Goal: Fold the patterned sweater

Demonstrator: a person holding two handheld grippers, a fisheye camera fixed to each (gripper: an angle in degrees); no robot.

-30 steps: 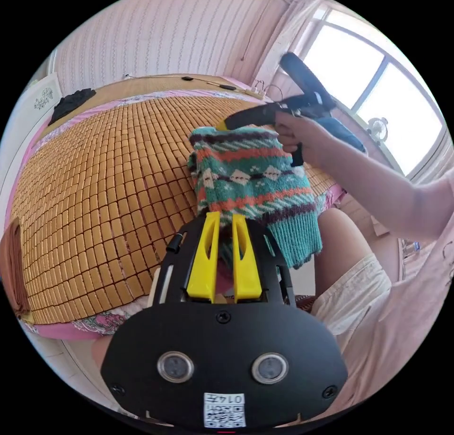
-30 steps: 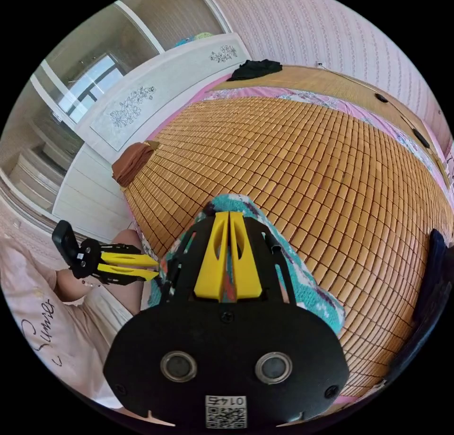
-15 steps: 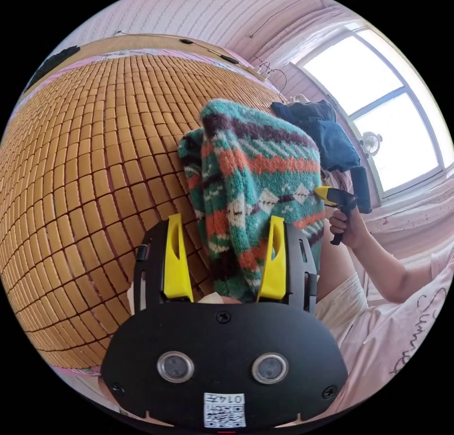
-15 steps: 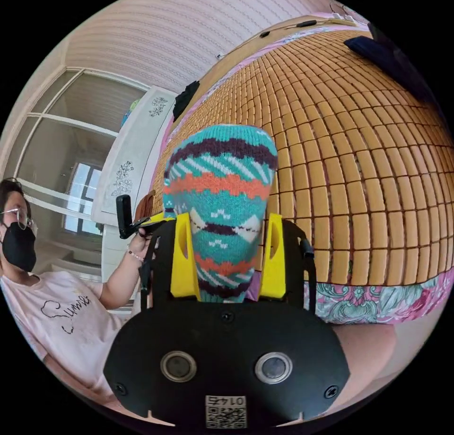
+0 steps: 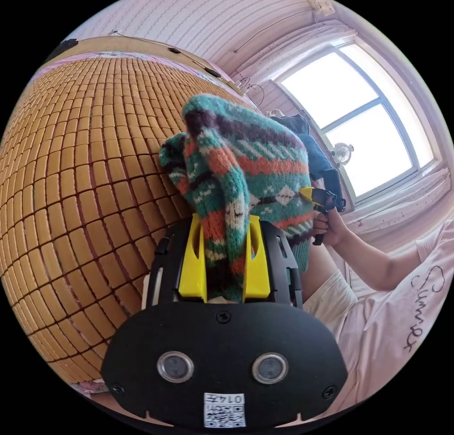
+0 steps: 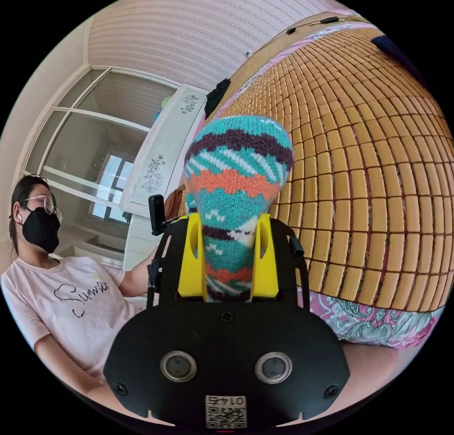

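In the left gripper view, the left gripper (image 5: 222, 222) has its two yellow jaws drawn in against a thick fold of the sweater (image 5: 246, 165), which bunches up between them and rises above the tips in bands of teal, orange, white and dark purple. The sweater hangs over the mat (image 5: 80, 170) of small tan tiles that covers the bed. At the sweater's far edge, the right gripper (image 5: 309, 195) shows as a yellow tip touching the knit, held by a hand (image 5: 328, 224); from here its jaw state is hard to make out. In the right gripper view, the right gripper (image 6: 229, 224) clamps both jaws on another part of the sweater (image 6: 239, 170), which stands up between them as a rounded, striped bulge. Behind it lie the mat (image 6: 378, 170) and a floral sheet edge (image 6: 373, 324). A person (image 6: 71, 302) in a pale shirt sits to one side, near a window (image 5: 359, 108).
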